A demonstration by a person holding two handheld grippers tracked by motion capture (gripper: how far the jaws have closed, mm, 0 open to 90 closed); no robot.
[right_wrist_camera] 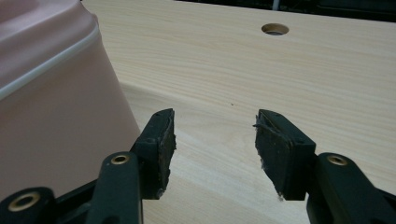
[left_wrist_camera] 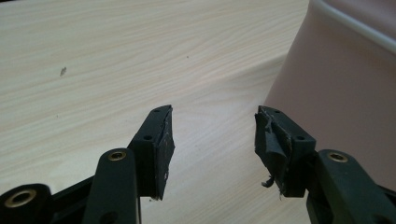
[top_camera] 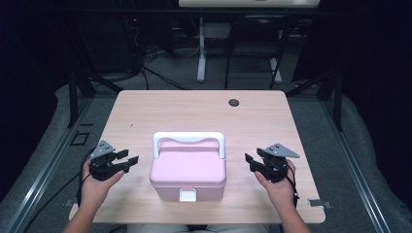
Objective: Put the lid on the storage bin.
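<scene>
Dark room all around, cables and desk legs on the floor behind, and we have a pale wood table (top_camera: 145, 111) with a cable hole (top_camera: 234, 102) near its far edge. Near the front edge sits the pink box (top_camera: 188, 170), lid down, white handle (top_camera: 188, 139) folded back. Our left gripper (top_camera: 127, 160) and right gripper (top_camera: 251, 160) flank it, both gaping, holding nothing. We judge it's the approach; next we need the front latch (top_camera: 187, 195).
</scene>
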